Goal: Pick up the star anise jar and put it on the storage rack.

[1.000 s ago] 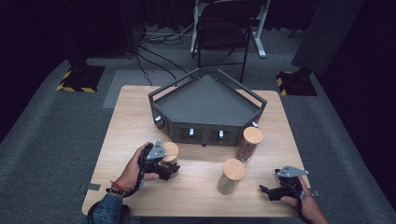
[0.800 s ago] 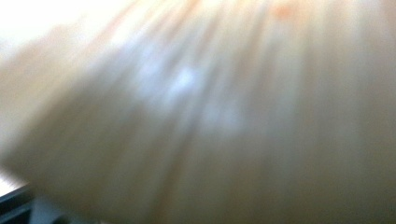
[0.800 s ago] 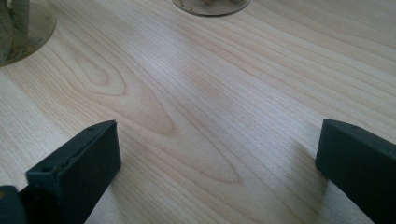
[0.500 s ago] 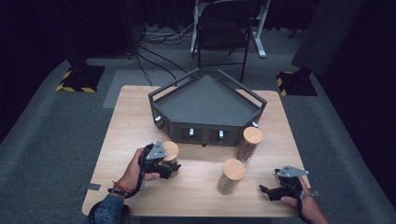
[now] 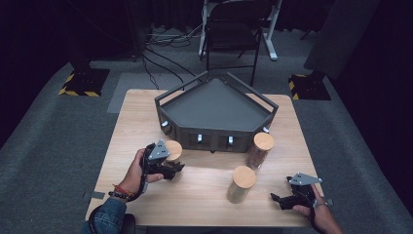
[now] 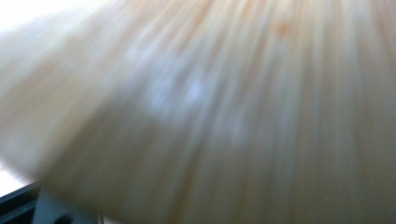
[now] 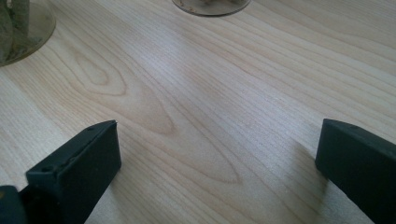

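Left tongs (image 5: 174, 168) just clamped on the wooden-lidded jar (image 5: 173, 150) before the tray (image 5: 214, 105), ready for lifting; right tongs (image 7: 217, 158) agape.

Bench layout, three jars and a tray.
Tray (image 5: 216, 105) at back of bench (image 5: 136, 112); left jar (image 5: 173, 150), middle jar (image 5: 240, 184), right jar (image 5: 259, 150) in front.

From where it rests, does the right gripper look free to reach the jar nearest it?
Probably yes. The right gripper sits open on the table, and only bare wood lies between it and the wooden-lidded jar; the left gripper is busy elsewhere.
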Available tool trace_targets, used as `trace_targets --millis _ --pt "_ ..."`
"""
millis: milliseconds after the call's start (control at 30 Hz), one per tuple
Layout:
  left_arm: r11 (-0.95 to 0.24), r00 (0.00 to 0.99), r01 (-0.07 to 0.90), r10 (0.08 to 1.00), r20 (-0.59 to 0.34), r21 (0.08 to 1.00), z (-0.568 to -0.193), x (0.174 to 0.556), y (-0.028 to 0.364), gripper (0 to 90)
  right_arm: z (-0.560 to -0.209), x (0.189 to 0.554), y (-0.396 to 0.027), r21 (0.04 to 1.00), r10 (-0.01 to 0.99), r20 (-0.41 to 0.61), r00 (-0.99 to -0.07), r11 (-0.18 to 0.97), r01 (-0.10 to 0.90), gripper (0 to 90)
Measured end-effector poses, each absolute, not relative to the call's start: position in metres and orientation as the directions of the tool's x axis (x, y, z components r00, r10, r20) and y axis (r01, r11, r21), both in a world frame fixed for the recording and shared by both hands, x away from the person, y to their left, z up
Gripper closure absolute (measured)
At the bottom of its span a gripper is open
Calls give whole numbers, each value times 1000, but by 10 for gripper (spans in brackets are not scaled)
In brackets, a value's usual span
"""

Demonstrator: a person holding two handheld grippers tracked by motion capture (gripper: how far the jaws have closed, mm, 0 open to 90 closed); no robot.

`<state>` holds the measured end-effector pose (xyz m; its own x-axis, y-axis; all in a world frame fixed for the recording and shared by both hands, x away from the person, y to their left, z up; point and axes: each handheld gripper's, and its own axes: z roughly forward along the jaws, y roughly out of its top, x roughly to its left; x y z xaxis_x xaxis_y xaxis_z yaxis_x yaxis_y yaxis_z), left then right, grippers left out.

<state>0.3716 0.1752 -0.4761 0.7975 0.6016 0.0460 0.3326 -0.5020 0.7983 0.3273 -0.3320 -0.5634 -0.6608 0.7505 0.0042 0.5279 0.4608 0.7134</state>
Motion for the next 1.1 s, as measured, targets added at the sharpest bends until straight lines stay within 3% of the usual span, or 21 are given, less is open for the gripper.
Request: trace_targets --millis 1100 --pt "-456 744 321 663 76 830 -373 401 160 246 -563 327 -332 713 751 4 -661 461 528 0"
